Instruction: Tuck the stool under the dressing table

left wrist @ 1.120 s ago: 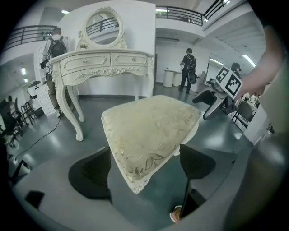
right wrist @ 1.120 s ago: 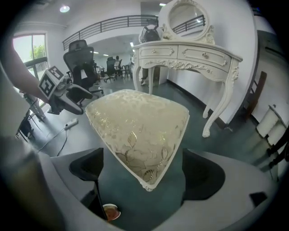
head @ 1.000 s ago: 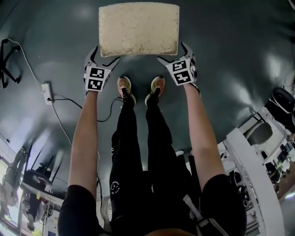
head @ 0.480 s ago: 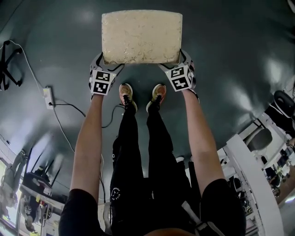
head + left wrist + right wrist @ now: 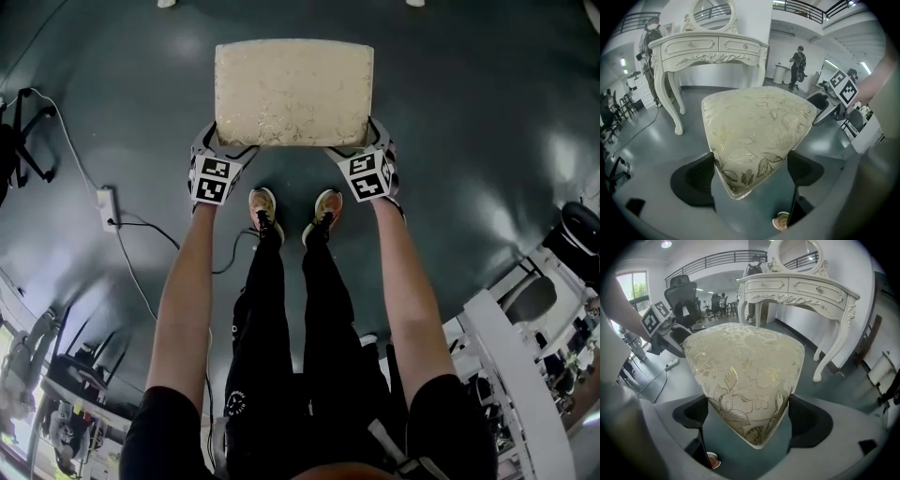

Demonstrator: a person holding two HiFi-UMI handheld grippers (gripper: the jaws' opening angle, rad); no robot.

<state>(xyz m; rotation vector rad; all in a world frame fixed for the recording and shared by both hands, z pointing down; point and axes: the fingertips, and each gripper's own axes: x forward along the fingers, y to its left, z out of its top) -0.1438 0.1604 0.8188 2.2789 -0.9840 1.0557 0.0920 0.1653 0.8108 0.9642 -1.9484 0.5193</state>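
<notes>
The stool [image 5: 293, 92] has a cream cushion with a gold leaf pattern and lies in front of my feet in the head view. My left gripper [image 5: 223, 145] is shut on its near left corner and my right gripper [image 5: 361, 141] on its near right corner. In the left gripper view the cushion corner [image 5: 754, 126] fills the space between the jaws of the left gripper [image 5: 750, 171]. The right gripper [image 5: 747, 416] pinches the other corner [image 5: 747, 371] the same way. The white carved dressing table [image 5: 710, 49] with its oval mirror stands beyond the stool [image 5: 806, 289]. The stool's legs are hidden.
A power strip with cables [image 5: 110, 208] lies on the dark floor to the left. White furniture [image 5: 511, 347] stands at the lower right. A black office chair [image 5: 684, 289] and a person [image 5: 799, 63] are in the background. Two white feet [image 5: 167, 3] show at the head view's top edge.
The stool and both grippers have moved forward, away from my body, towards the table. My feet have stepped forward with them. Both grips are unchanged.
</notes>
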